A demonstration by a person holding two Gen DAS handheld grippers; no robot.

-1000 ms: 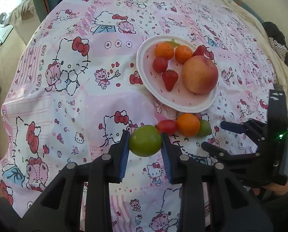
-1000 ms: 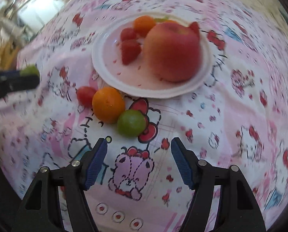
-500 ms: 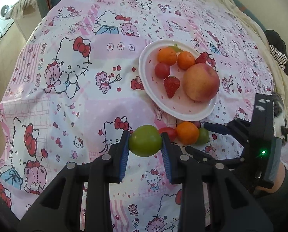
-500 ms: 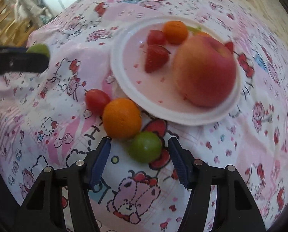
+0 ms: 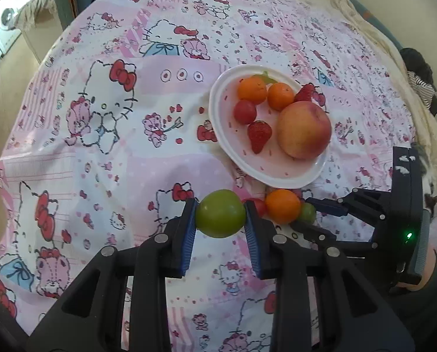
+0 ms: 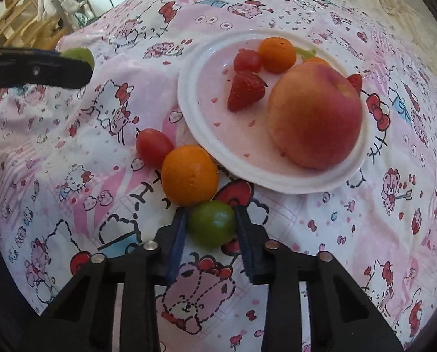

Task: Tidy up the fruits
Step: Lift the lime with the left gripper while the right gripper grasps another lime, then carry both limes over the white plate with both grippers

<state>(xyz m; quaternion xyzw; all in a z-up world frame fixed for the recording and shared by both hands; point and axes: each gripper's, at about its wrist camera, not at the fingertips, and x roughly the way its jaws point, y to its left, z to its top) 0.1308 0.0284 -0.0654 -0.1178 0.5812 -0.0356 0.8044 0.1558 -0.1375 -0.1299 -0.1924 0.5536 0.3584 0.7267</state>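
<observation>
Fruit is split between the plate [image 6: 277,186] and the cloth [image 5: 106,176]: on the plate sit a peach [image 6: 315,114], two oranges, a tomato and strawberries, while beside its near rim a loose tomato [image 6: 153,146], orange [image 6: 189,174] and small lime [image 6: 212,223] lie touching in a short row. The change is on the right side. A second ago the right gripper [image 6: 211,228] hung wide open, well short of that row; half a second ago it had come close with the lime at its tips; now its blue pads [image 6: 177,240] sit on either side of the lime, narrowed until they look to be touching it or nearly so. Whether they have full hold I cannot tell, since the lime still rests on the cloth. The left gripper [image 5: 219,223] has not changed: it stays clamped on a larger green fruit [image 5: 220,217], held up off the cloth, left of the row and near the plate. To my eye the next piece is being picked while the first waits for delivery. The orange presses against the lime, so lifting may nudge it and set it rolling; a straight upward pull would be safest. Three loose fruits and the held one remain to be plated.
</observation>
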